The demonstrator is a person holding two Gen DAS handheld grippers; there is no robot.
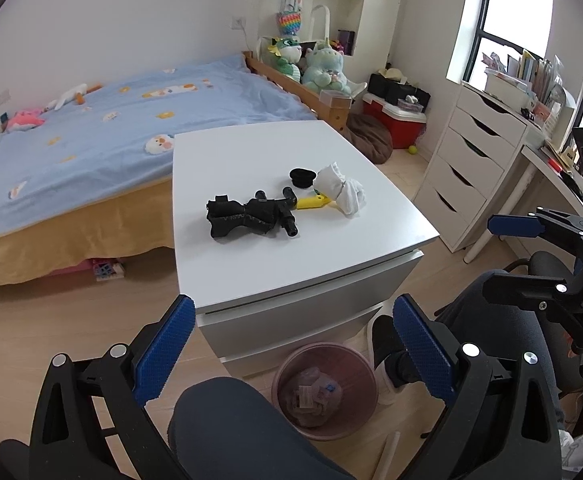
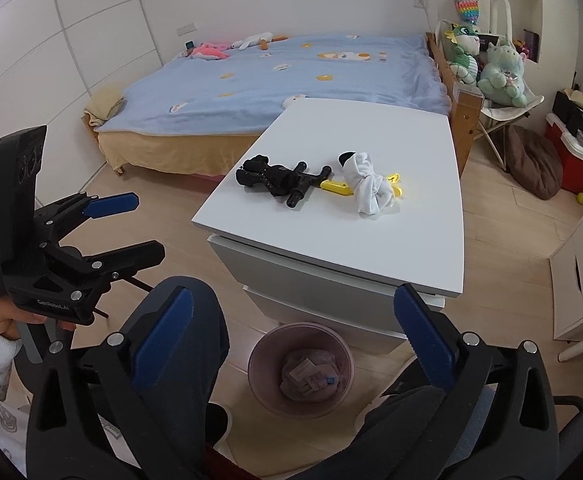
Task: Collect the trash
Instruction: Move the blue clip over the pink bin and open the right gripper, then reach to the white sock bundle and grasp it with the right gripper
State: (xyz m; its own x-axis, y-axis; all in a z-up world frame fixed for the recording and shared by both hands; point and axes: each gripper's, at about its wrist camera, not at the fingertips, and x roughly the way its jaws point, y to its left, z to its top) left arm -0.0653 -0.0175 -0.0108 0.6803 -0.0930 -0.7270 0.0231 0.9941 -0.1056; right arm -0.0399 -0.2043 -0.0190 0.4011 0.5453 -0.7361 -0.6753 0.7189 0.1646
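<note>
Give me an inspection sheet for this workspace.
Surface: white cabinet top, mostly bare.
Job's things: pink bin on the floor, scraps inside.
Clutter: black bundle, yellow tool, white cloth, black cap on top.
Grippers: left gripper and right gripper both open, empty.
Cables: one hanging from a wall socket.
Surroundings: bed, drawer unit.

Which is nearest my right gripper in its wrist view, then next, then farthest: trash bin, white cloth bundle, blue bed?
1. Trash bin, on the floor between the right gripper's open fingers.
2. White cloth bundle, on the cabinet top.
3. Blue bed, behind the cabinet.
</note>
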